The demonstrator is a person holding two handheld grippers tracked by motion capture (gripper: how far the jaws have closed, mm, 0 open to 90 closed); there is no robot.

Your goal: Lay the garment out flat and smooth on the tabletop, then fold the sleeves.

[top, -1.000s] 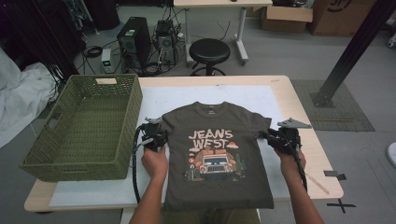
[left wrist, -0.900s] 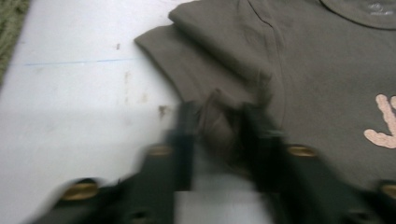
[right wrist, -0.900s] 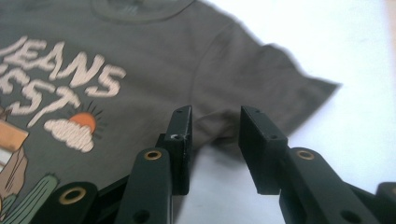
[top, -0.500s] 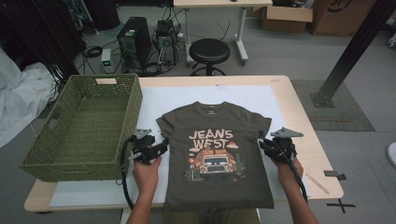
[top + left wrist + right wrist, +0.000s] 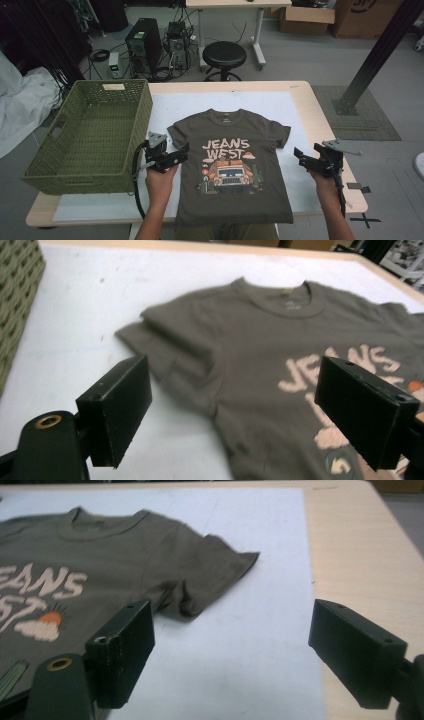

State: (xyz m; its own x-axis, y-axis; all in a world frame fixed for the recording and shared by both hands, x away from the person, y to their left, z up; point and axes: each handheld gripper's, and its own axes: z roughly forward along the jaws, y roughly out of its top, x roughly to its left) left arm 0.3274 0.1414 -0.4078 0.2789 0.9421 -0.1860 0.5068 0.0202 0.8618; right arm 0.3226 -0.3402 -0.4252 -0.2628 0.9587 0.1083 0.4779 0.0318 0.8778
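We see the shirt (image 5: 231, 165) lying flat, print up, on the white sheet (image 5: 260, 105) covering the surface (image 5: 320, 120); its bottom hem runs past the near edge, so we cannot see it all. Across the chest we read "JEANS WEST" above a car drawing; the small collar label is too blurred to read. Left of the shirt stands a green basket (image 5: 90, 135). The left hand-held gripper (image 5: 181, 154) hangs wide open over the shirt's left sleeve; the right hand-held gripper (image 5: 306, 157), also wide open, sits just right of the shirt.
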